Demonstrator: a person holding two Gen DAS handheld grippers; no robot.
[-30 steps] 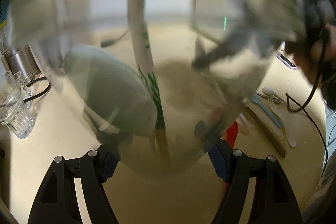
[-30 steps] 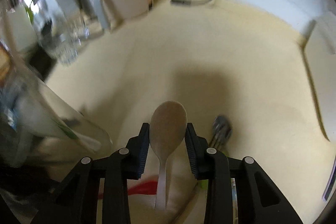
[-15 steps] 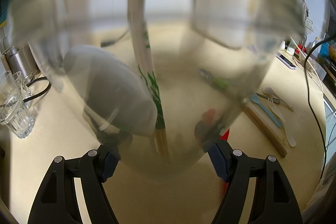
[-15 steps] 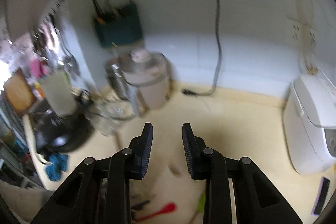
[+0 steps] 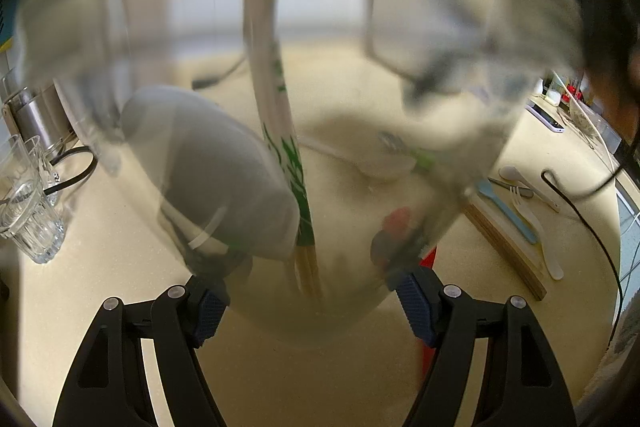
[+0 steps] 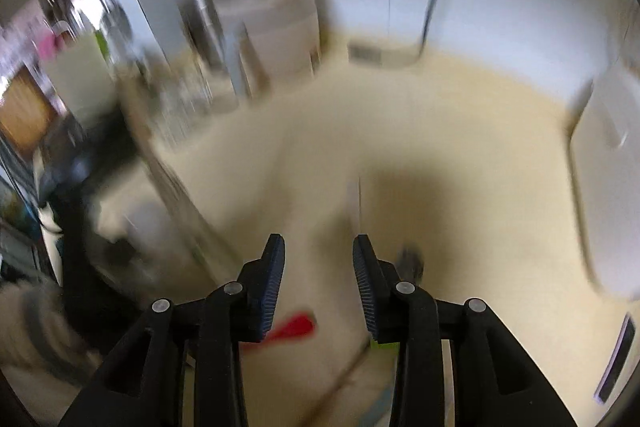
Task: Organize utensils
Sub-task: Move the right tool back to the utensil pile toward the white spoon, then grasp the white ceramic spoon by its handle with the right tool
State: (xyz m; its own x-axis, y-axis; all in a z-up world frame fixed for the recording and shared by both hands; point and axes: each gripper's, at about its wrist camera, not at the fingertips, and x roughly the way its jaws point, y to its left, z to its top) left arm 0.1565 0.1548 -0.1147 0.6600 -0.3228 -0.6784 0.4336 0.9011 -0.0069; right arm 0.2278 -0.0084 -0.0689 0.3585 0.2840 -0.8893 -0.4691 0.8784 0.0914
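A: Left gripper point(image 5: 312, 303)?

B: Low centre of its frame, angled downward. Blue pads point(image 5: 210, 309) pressed on either side of a clear glass jar point(image 5: 320, 107).

A: Right gripper point(image 6: 319, 281)?

B: Bottom centre of a blurred frame, tilted steeply down. Jaws have just been opening; a gap shows, nothing between the pads point(image 6: 276, 283).

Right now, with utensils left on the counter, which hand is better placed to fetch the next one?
Right. The left gripper is clamped on the clear glass jar holding the chopsticks. The right gripper is open and empty, above the red utensil on the counter.
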